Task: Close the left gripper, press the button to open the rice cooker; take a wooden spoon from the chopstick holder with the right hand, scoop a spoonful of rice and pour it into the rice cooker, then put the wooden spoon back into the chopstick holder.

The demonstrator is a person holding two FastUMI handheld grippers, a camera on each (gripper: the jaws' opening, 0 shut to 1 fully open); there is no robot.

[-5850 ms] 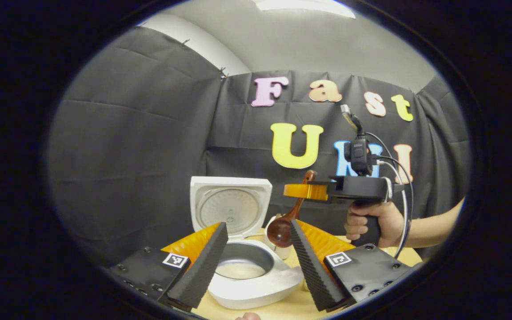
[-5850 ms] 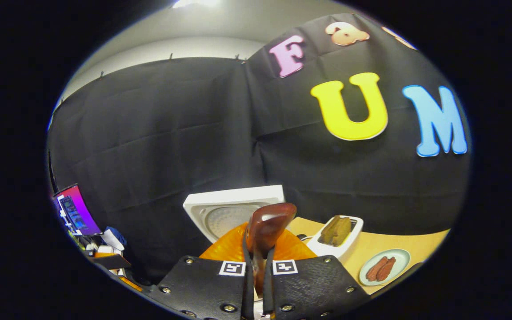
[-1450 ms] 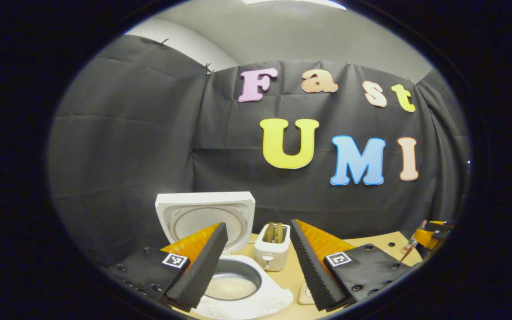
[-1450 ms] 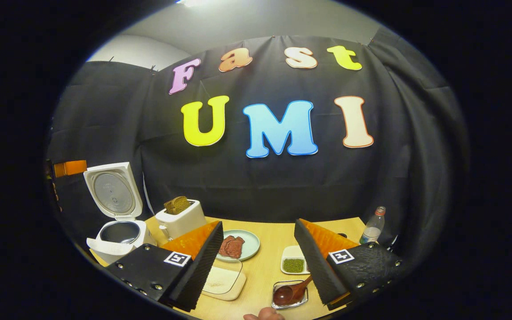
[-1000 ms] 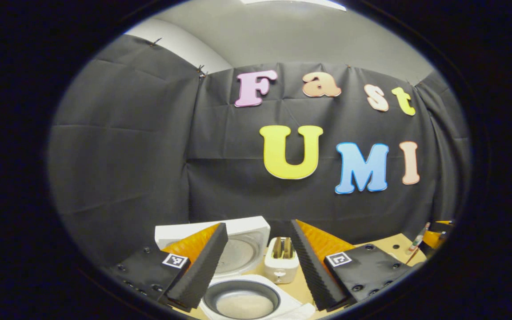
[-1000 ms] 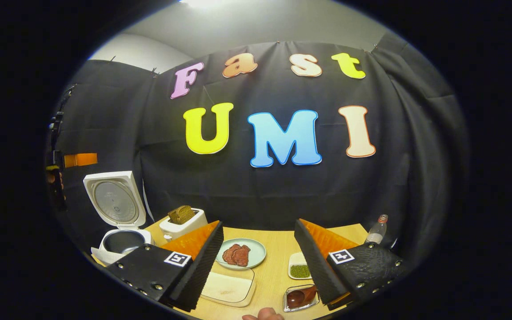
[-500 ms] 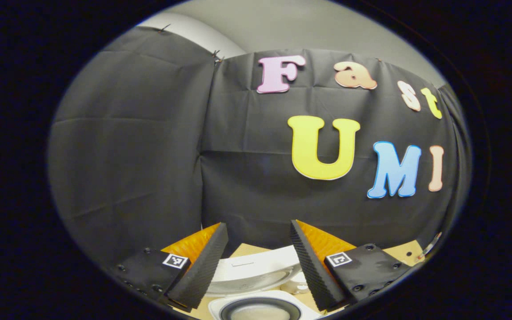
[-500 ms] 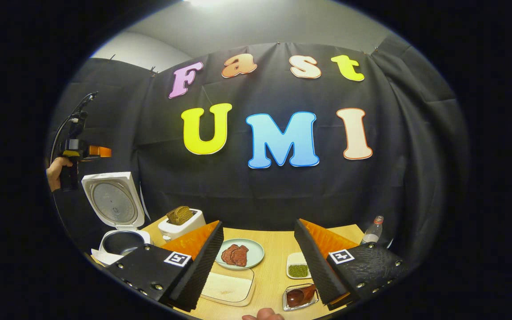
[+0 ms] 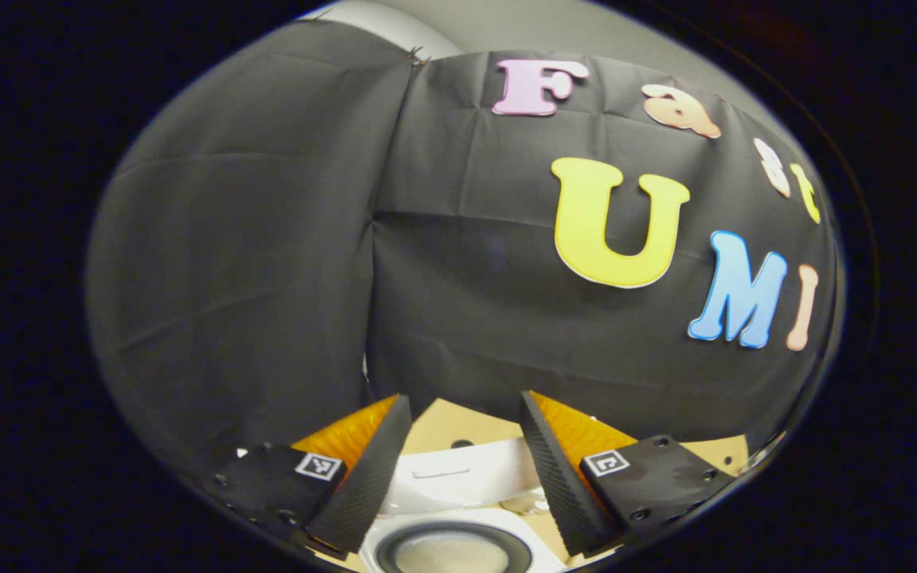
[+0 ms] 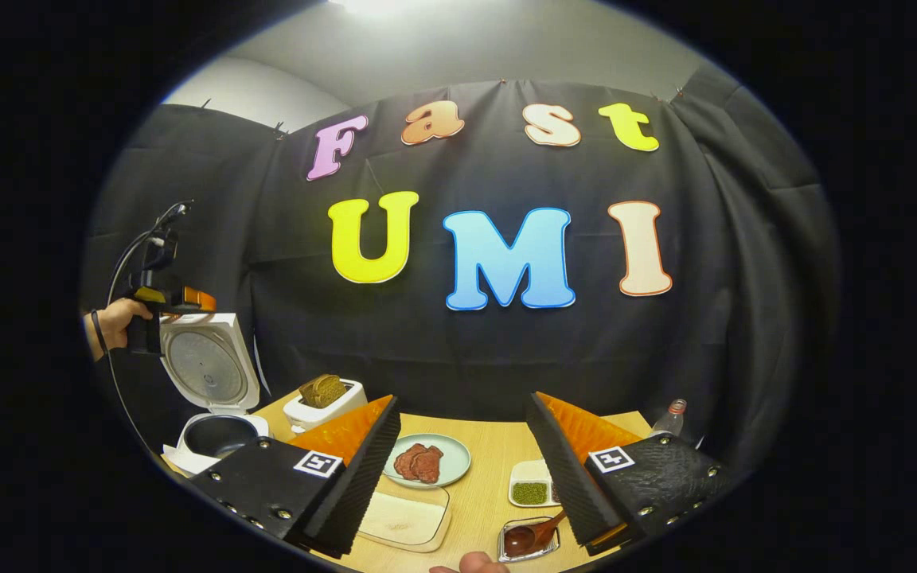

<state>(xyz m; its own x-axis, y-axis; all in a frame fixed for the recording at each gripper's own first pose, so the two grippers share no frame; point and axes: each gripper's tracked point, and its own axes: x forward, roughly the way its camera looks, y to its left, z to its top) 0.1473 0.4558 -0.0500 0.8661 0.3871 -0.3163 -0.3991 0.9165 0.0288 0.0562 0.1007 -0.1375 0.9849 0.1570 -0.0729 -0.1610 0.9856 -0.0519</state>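
The white rice cooker (image 10: 212, 414) stands open at the table's left, its lid (image 10: 208, 368) upright. In the left gripper view, the lid's top edge (image 9: 458, 476) lies low between the fingers of my open left gripper (image 9: 462, 402), and the inner pot (image 9: 450, 553) with rice sits below. In the right gripper view, the left gripper (image 10: 188, 300), held by a hand (image 10: 112, 322), hovers at the lid's top. My right gripper (image 10: 462, 400) is open and holds nothing. The wooden spoon (image 10: 530, 535) lies in a small clear container (image 10: 506, 551) just left of its right finger.
On the wooden table (image 10: 490, 477) stand a white toaster (image 10: 323, 402) with bread, a plate (image 10: 450, 450) of meat, a clear tray (image 10: 403, 517) of rice, a small dish (image 10: 530, 492) of green beans and a bottle (image 10: 669, 418) at the far right.
The spoon, earlier held in my right gripper, now lies in the small container and that gripper is open. My left gripper has risen and moved forward to the top of the lid.
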